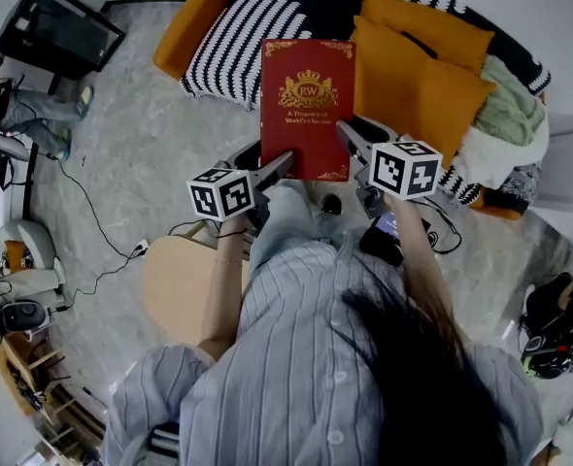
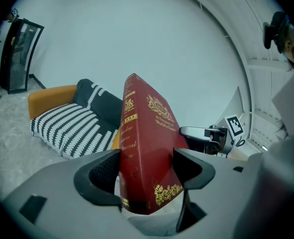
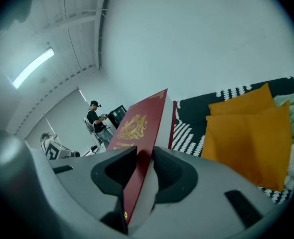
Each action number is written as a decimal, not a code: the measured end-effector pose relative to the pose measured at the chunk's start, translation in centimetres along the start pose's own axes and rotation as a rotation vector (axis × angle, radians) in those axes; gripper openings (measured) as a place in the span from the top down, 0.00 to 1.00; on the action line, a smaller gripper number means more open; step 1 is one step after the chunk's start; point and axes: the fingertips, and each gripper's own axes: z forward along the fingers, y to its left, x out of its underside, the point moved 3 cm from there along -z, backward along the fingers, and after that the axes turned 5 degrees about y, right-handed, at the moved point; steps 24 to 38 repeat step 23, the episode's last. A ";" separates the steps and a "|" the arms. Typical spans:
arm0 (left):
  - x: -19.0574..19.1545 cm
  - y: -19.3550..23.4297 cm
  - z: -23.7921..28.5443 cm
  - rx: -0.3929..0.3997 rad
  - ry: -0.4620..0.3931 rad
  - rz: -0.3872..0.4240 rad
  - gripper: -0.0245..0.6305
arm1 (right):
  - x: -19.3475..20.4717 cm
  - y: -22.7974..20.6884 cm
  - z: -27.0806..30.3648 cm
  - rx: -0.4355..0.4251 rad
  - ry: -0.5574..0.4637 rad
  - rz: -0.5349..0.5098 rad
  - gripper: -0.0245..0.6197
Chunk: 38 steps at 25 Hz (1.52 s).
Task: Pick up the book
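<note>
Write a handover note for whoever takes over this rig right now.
Left gripper: shut on the book, at its lower spine corner.
Right gripper: shut on the book's right edge.
Book: held in the air in front of the sofa, touching nothing else.
Done: the book is picked up.
Left: nothing of the pick; just hold both grips steady.

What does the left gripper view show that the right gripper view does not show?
Only the left gripper view: the gold-lettered spine of the red hardcover book and the orange sofa armrest. Only the right gripper view: a standing person and a long ceiling light. Both: the book, clamped by the left gripper and the right gripper, and the black-and-white striped cushion.
</note>
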 end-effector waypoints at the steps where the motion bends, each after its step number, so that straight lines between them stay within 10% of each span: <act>1: 0.1 0.0 -0.1 -0.001 0.001 -0.001 0.45 | 0.1 0.1 0.0 0.002 0.002 -0.001 0.78; 38: -0.5 0.1 0.7 0.010 -0.003 0.012 0.45 | -0.8 -0.9 0.3 -0.018 0.020 0.013 0.78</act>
